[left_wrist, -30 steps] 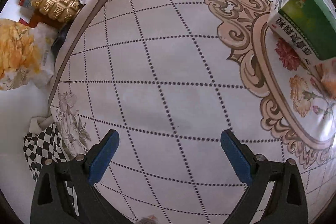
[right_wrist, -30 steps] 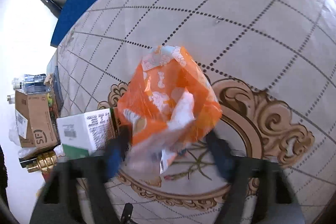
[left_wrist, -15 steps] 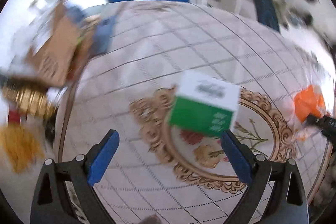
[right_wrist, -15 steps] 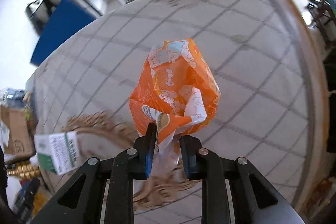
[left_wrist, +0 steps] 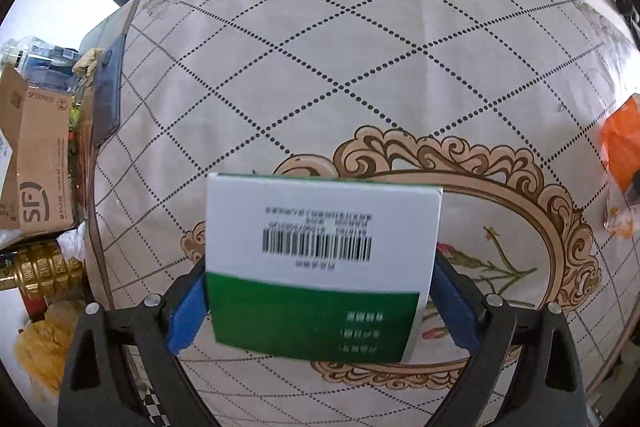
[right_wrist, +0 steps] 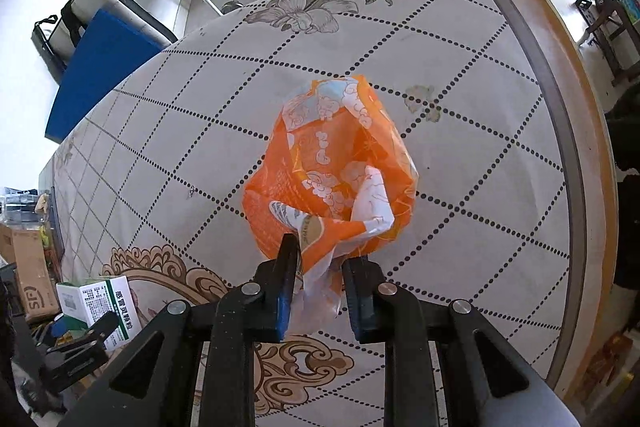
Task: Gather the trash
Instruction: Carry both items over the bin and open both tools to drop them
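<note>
Thin, crinkled orange plastic bag with white printing (right_wrist: 332, 167), slightly glossy. Green-and-white cardboard carton (left_wrist: 320, 267), smooth matt faces. The tabletop wears a smooth cream printed cover with dotted diamonds (left_wrist: 360, 47), faintly sheened. Each hand-held gripper shows matt black plastic, blue pads (left_wrist: 186, 315), silvery metal screws. Off the edge, a plain brown corrugated cardboard box (left_wrist: 36, 167).

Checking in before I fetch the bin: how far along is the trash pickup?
Midway. The right gripper is shut on the orange wrapper. The left gripper straddles the green-and-white box; whether it grips yet is unclear. No bin shows, so both items still need dropping off.
</note>
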`<state>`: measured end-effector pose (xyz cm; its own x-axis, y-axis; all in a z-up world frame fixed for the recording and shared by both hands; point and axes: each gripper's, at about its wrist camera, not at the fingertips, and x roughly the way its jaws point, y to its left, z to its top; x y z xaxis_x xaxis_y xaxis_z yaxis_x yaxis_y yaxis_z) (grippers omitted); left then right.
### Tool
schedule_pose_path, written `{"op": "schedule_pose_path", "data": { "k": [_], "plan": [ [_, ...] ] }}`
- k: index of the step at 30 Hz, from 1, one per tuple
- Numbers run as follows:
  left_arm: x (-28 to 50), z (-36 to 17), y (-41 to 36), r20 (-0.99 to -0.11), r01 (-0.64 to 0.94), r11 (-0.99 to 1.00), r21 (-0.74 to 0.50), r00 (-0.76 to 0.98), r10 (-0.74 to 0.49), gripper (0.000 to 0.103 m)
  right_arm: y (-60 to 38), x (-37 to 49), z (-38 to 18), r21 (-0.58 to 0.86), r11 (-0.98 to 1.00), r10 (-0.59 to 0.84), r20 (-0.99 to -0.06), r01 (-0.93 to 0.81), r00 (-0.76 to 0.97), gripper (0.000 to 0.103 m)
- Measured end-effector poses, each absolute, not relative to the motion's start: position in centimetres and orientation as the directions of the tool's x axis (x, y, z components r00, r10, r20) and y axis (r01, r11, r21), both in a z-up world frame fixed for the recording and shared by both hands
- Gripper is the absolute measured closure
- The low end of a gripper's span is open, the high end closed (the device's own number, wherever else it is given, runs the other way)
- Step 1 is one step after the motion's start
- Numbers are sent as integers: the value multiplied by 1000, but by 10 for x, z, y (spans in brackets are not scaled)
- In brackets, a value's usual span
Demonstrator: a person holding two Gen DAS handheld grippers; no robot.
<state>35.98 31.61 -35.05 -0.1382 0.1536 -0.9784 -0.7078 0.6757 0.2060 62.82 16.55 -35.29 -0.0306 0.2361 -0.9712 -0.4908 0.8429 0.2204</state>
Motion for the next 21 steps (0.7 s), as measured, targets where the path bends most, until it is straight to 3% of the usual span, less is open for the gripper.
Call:
{"op": "schedule_pose_path", "data": {
  "k": [2, 21],
  "plan": [
    [360, -348, 316, -979, -711, 674, 201, -120, 166, 16, 162, 629, -352, 220, 841, 237, -971, -494, -29, 79],
    [316, -278, 266, -957, -755, 641, 135, 68, 281, 17, 120, 562, -311, 238, 790, 300, -954, -565, 17, 80]
  ]
}}
